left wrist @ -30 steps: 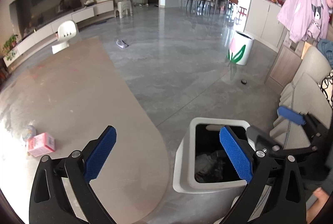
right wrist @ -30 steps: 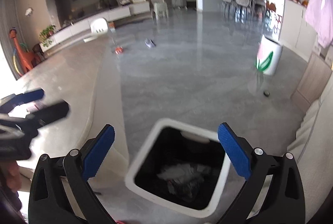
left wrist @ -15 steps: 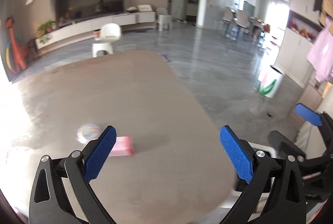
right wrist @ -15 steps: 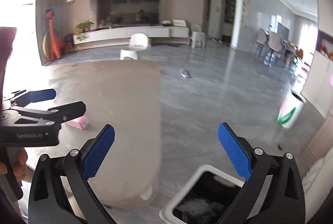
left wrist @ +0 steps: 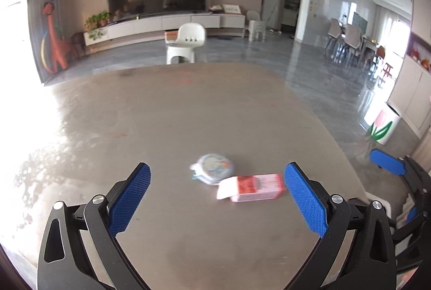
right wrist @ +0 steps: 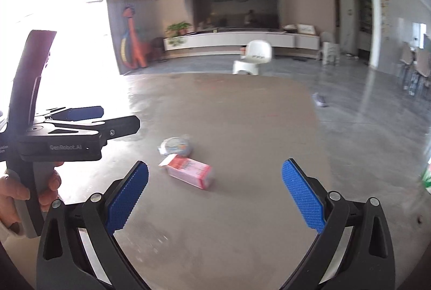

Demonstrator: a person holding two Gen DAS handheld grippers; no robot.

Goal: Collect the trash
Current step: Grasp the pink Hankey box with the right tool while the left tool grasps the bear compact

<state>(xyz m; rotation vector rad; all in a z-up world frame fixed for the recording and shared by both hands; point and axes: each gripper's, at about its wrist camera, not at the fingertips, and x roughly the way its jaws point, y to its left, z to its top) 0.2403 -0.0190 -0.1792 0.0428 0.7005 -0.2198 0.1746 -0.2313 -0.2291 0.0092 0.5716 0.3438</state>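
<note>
A pink carton (left wrist: 252, 187) lies on its side on the brown table (left wrist: 167, 114), touching a round white cup with a printed lid (left wrist: 214, 172). Both also show in the right wrist view, the carton (right wrist: 188, 173) and the cup (right wrist: 176, 146). My left gripper (left wrist: 216, 205) is open and empty, a short way in front of the two items. My right gripper (right wrist: 214, 201) is open and empty, to the right of the left one, and faces the carton. The left gripper's body (right wrist: 72, 137) shows at the left of the right wrist view.
A white child's chair (left wrist: 186, 43) stands beyond the table's far edge. A white tulip-print bin (left wrist: 382, 125) stands on the grey floor at the right. A TV wall, low cabinet and orange dinosaur figure (left wrist: 54, 44) are at the back. A small item (right wrist: 319, 100) lies on the floor.
Both grippers swung left from the white trash bin beside the table to face the table top. The carton and cup now lie just ahead of them. Both stayed open.
</note>
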